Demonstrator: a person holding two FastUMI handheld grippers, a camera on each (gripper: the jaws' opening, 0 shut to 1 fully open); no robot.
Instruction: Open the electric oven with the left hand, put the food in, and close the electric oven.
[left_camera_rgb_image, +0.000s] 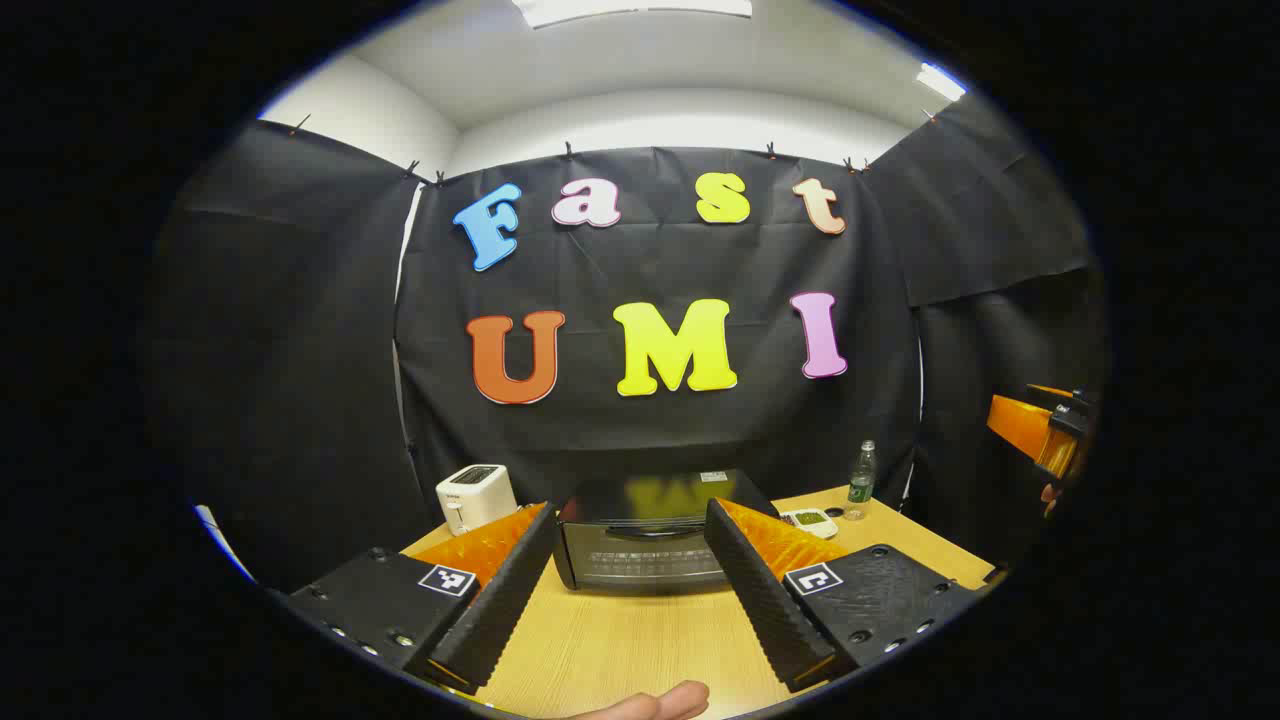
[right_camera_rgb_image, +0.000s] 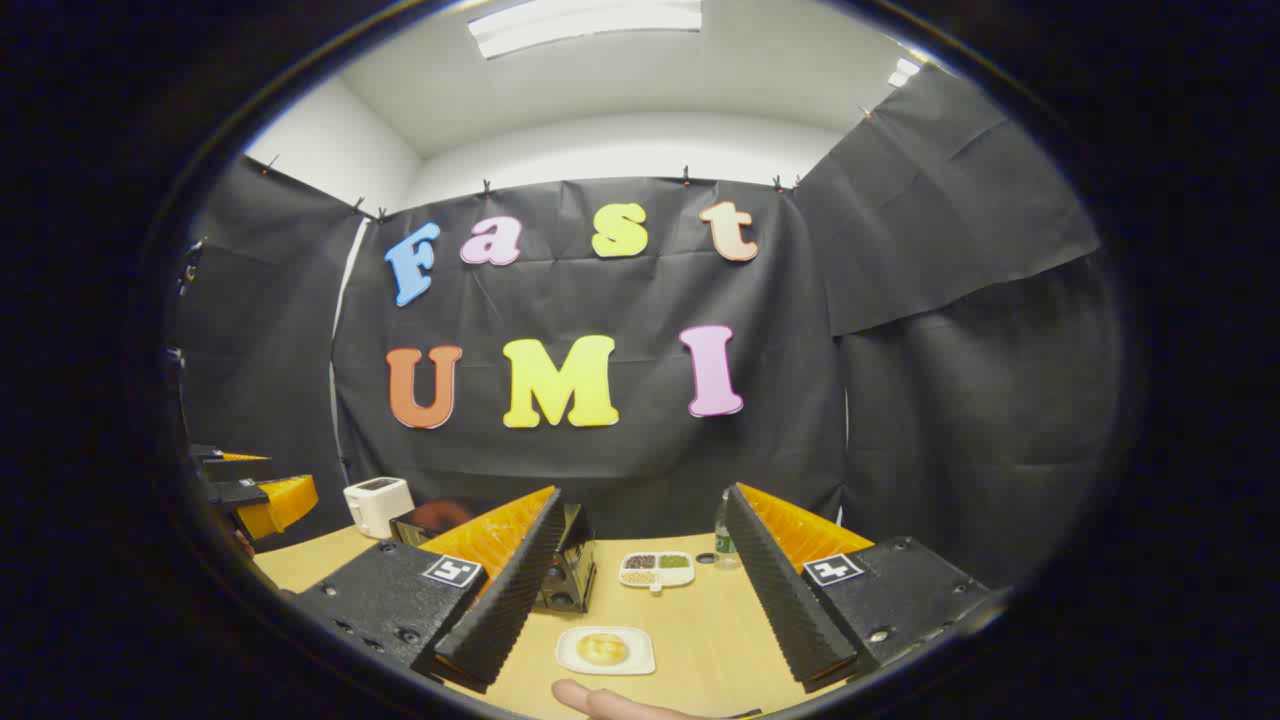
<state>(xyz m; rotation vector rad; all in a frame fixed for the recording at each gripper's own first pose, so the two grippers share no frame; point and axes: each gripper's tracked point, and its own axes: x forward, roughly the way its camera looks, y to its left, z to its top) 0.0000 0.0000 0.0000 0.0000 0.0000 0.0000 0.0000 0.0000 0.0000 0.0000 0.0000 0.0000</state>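
Observation:
The black electric oven (left_camera_rgb_image: 645, 540) stands on the wooden table (left_camera_rgb_image: 620, 640) with its door closed, straight ahead of my left gripper (left_camera_rgb_image: 630, 590), which is open and empty, short of the oven. In the right gripper view my right gripper (right_camera_rgb_image: 640, 590) is open and empty above the table (right_camera_rgb_image: 700, 620). A white plate with a round golden pastry (right_camera_rgb_image: 604, 650) lies just below and between its fingers. The oven (right_camera_rgb_image: 565, 570) shows partly behind its left finger. The other gripper (right_camera_rgb_image: 255, 500) hangs at the far left; in the left gripper view the right gripper (left_camera_rgb_image: 1045, 430) hangs at the far right.
A white toaster (left_camera_rgb_image: 476, 496) sits left of the oven. A small divided dish of grains (right_camera_rgb_image: 656, 568) and a plastic bottle (left_camera_rgb_image: 861, 482) stand to the oven's right. A fingertip (left_camera_rgb_image: 660, 703) shows at the bottom edge. Black cloth walls close the booth.

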